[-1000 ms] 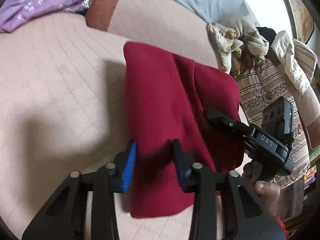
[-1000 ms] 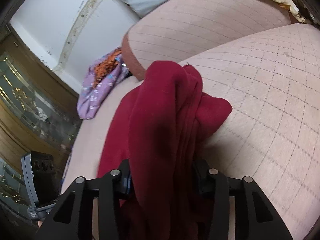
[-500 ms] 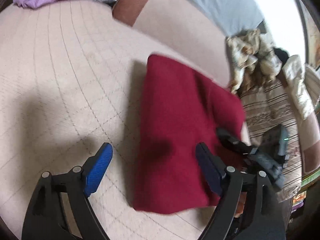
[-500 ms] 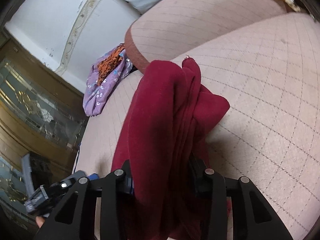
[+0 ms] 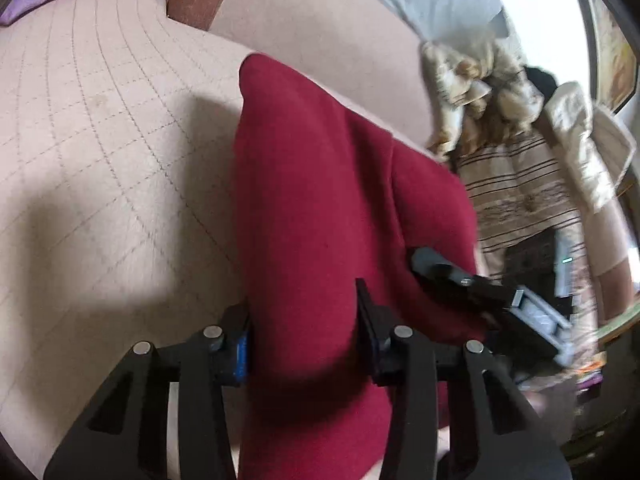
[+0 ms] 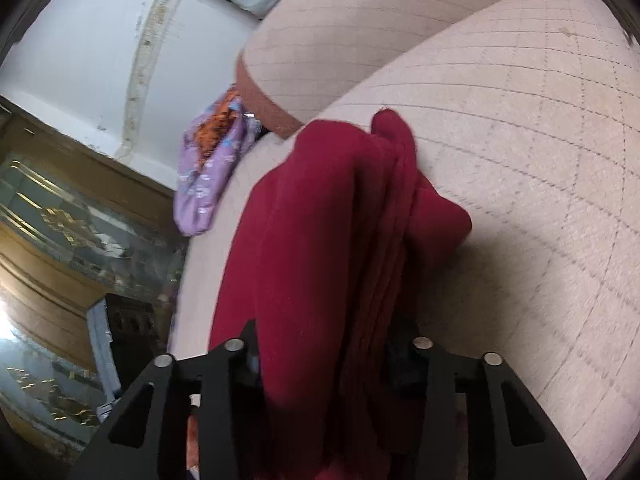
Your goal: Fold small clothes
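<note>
Crimson fleece garment (image 5: 320, 208), bunched for folding, stays pinched in the right gripper (image 6: 324, 364) while the left gripper (image 5: 304, 344) closes around its edge.

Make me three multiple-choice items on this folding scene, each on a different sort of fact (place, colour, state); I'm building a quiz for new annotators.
1. Where does the purple floral cloth lie?
A. On the cushion's far edge near the brown armrest
B. Between the right gripper's fingers
C. On top of the red garment

2. What colour is the garment being folded?
A. Grey
B. Dark red
C. Striped beige

3. What is the right gripper doing?
A. Hanging open over bare cushion
B. Holding the purple cloth
C. Clamped on bunched layers of the red garment

Answers:
1. A, since it sits beyond the garment at the edge of the beige quilted cushion.
2. B, as both wrist views show deep red fabric.
3. C, as stacked red folds fill the gap between its fingers. The left gripper is closing with the same garment between its jaws.
</note>
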`<control>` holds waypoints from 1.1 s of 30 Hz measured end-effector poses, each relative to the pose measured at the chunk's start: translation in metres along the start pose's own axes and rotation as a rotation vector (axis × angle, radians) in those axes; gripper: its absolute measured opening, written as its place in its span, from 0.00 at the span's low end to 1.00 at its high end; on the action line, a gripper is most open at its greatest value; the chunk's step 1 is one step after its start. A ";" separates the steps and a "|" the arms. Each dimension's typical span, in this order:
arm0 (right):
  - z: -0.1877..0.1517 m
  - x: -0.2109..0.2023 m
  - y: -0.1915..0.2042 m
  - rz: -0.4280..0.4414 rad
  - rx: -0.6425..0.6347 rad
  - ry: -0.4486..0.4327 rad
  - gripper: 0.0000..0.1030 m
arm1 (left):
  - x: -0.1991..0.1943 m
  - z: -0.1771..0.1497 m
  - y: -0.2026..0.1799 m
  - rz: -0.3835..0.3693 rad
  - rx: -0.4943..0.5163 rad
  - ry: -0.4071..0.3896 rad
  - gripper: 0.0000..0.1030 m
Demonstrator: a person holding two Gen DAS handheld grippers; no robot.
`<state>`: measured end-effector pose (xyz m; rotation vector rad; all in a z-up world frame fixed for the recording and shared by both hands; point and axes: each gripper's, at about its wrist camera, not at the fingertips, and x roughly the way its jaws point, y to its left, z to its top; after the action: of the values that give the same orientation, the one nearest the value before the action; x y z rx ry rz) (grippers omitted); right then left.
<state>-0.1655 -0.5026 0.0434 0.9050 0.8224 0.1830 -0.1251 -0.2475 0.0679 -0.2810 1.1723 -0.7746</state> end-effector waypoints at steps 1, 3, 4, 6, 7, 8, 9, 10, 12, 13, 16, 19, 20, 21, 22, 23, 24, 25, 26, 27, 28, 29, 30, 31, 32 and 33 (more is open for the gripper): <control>-0.003 -0.005 0.006 0.031 0.010 -0.005 0.40 | -0.013 -0.003 -0.002 0.010 0.005 -0.012 0.39; -0.009 -0.010 0.015 0.084 0.025 0.007 0.40 | -0.037 -0.012 -0.008 0.035 0.028 -0.028 0.39; -0.014 -0.011 0.021 0.105 0.026 0.027 0.40 | -0.052 -0.020 -0.009 0.057 0.036 -0.029 0.39; -0.023 -0.008 0.034 0.115 0.010 0.066 0.40 | -0.066 -0.032 -0.005 0.099 0.029 -0.025 0.39; -0.031 -0.005 0.042 0.117 -0.009 0.096 0.43 | -0.070 -0.042 0.002 0.128 0.021 -0.017 0.39; -0.036 -0.002 0.047 0.100 -0.021 0.116 0.44 | -0.068 -0.048 0.007 0.147 0.015 -0.005 0.40; -0.044 0.003 0.051 0.044 -0.040 0.134 0.49 | -0.063 -0.053 0.011 0.167 0.009 0.010 0.41; -0.049 0.006 0.053 -0.015 -0.057 0.144 0.51 | -0.057 -0.060 0.018 0.201 0.001 0.029 0.41; -0.060 0.009 0.053 -0.174 -0.100 0.154 0.53 | -0.052 -0.071 0.026 0.259 0.004 0.023 0.51; -0.064 0.003 0.055 -0.224 -0.115 0.130 0.55 | -0.055 -0.074 0.026 0.266 0.013 -0.005 0.55; -0.075 -0.028 0.074 -0.234 -0.167 0.045 0.55 | -0.066 -0.078 0.022 0.331 0.041 -0.054 0.74; -0.094 -0.047 0.113 -0.261 -0.335 0.003 0.55 | -0.074 -0.084 0.017 0.380 0.060 -0.099 0.80; -0.102 -0.049 0.123 -0.263 -0.381 -0.004 0.54 | -0.073 -0.085 0.016 0.394 0.064 -0.101 0.80; -0.111 -0.050 0.133 -0.252 -0.432 -0.013 0.53 | -0.073 -0.086 0.015 0.407 0.065 -0.105 0.80; -0.118 -0.049 0.139 -0.233 -0.467 -0.011 0.51 | -0.074 -0.089 0.014 0.418 0.068 -0.108 0.80; -0.123 -0.047 0.141 -0.231 -0.488 0.000 0.50 | -0.075 -0.091 0.013 0.425 0.074 -0.104 0.80; -0.129 -0.036 0.142 -0.257 -0.512 0.019 0.50 | -0.077 -0.094 0.012 0.429 0.080 -0.101 0.80; -0.133 -0.027 0.138 -0.319 -0.530 0.028 0.45 | -0.080 -0.097 0.011 0.434 0.087 -0.107 0.80; -0.135 -0.019 0.129 -0.390 -0.534 0.038 0.41 | -0.082 -0.098 0.009 0.441 0.094 -0.118 0.80; -0.136 -0.011 0.120 -0.438 -0.524 0.059 0.36 | -0.085 -0.100 0.006 0.455 0.103 -0.132 0.80; -0.137 -0.003 0.111 -0.456 -0.499 0.081 0.36 | -0.086 -0.101 0.003 0.464 0.112 -0.143 0.80; -0.137 -0.001 0.104 -0.451 -0.476 0.079 0.36 | -0.088 -0.102 0.001 0.468 0.118 -0.152 0.80; -0.138 -0.004 0.105 -0.444 -0.474 0.066 0.36 | -0.090 -0.104 -0.002 0.472 0.126 -0.164 0.80; -0.138 -0.008 0.110 -0.447 -0.479 0.060 0.38 | -0.094 -0.107 -0.002 0.479 0.134 -0.173 0.80; -0.139 -0.013 0.115 -0.448 -0.485 0.050 0.41 | -0.096 -0.109 -0.005 0.490 0.141 -0.182 0.80; -0.140 -0.019 0.119 -0.443 -0.482 0.039 0.42 | -0.098 -0.111 -0.006 0.497 0.148 -0.191 0.80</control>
<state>-0.2540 -0.3497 0.0962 0.2567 0.9420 0.0065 -0.2444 -0.1650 0.0990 0.0619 0.9431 -0.3837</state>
